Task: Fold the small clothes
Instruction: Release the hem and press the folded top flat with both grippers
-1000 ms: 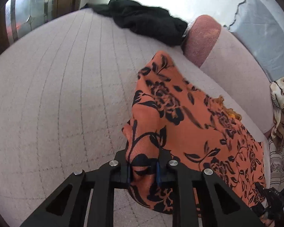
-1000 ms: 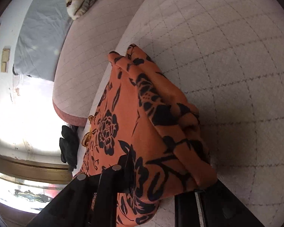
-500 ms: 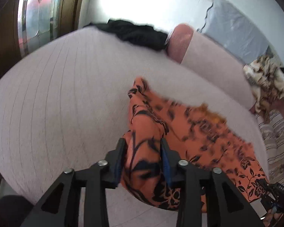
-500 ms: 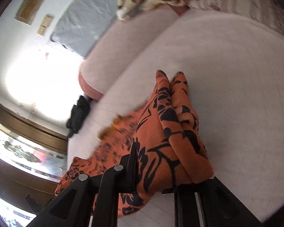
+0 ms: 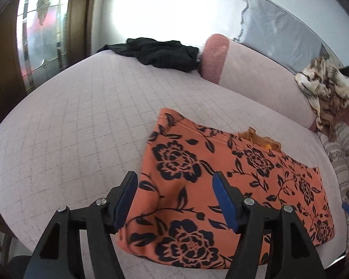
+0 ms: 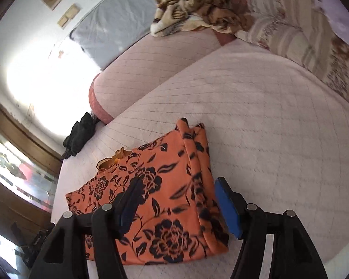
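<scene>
A pale quilted sofa seat [image 5: 81, 127] fills the near scene, a grey cushion [image 5: 279, 32] against the glaring far white wall [image 5: 162, 7], a wooden-framed window [image 5: 41, 30] left.

Both tongs, left [image 5: 174, 195] and right [image 6: 176, 200], just opened, apparently empty.

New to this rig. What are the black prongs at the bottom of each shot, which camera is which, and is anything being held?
There is no robot arm: a person holds a two-finger gripper in each hand, and a fisheye camera on each one looks forward along its fingers. The black prongs are those fingers.

One picture is from the left gripper, the other from the right gripper. Both look down on a quilted pink cushion.

On it lies a folded orange cloth with black flowers. Further back are a black garment and a brown patterned blanket.

Nothing is held. Both grippers' jaws have just been opening and now stand apart, with the cloth lying flat below them.
</scene>
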### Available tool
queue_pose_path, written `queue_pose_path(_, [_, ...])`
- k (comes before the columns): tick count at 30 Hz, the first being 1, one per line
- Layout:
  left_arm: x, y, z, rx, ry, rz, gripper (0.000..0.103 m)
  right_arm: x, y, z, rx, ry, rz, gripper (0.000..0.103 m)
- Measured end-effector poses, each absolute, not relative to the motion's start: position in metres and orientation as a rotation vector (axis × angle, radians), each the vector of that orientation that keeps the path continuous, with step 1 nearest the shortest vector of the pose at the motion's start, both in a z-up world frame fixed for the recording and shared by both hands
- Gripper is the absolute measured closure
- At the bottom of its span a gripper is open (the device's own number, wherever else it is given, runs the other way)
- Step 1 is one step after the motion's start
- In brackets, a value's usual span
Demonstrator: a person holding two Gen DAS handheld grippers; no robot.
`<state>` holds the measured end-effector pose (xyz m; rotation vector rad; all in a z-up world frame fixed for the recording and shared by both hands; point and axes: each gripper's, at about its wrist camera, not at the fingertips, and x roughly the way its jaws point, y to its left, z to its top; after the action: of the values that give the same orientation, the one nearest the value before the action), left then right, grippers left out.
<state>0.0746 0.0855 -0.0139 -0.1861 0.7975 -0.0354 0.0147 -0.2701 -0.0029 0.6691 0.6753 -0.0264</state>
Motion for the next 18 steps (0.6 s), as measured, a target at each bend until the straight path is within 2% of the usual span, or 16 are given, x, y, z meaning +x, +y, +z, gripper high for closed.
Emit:
queue_pose_path(7, [0.087, 0.046, -0.057, -0.053, 0.852, -0.108, 0.035, 0.126, -0.254, -0.032, 0.449, 0.869, -0.006, 0.039])
queue_pose_path(8, [0.087, 0.048, -0.061, -0.056, 0.86, -0.108, 0.036, 0.136, -0.253, -0.04, 0.439, 0.901, -0.02, 0.043])
queue_pose_path(9, [0.086, 0.051, -0.063, -0.061, 0.861, -0.111, 0.036, 0.143, -0.251, -0.047, 0.421, 0.923, -0.024, 0.054])
queue_pose_path(10, [0.085, 0.054, -0.064, -0.066, 0.855, -0.117, 0.036, 0.147, -0.248, -0.051, 0.399, 0.937, -0.017, 0.075])
queue_pose_path(12, [0.085, 0.057, -0.063, -0.064, 0.847, -0.12, 0.036, 0.146, -0.244, -0.047, 0.376, 0.919, -0.015, 0.095])
queue_pose_path(16, [0.084, 0.056, -0.059, -0.069, 0.819, -0.124, 0.035, 0.124, -0.249, -0.014, 0.372, 0.789, -0.077, 0.097])
queue_pose_path(18, [0.087, 0.057, -0.058, -0.079, 0.818, -0.129, 0.035, 0.127, -0.261, -0.029, 0.385, 0.828, -0.143, 0.097])
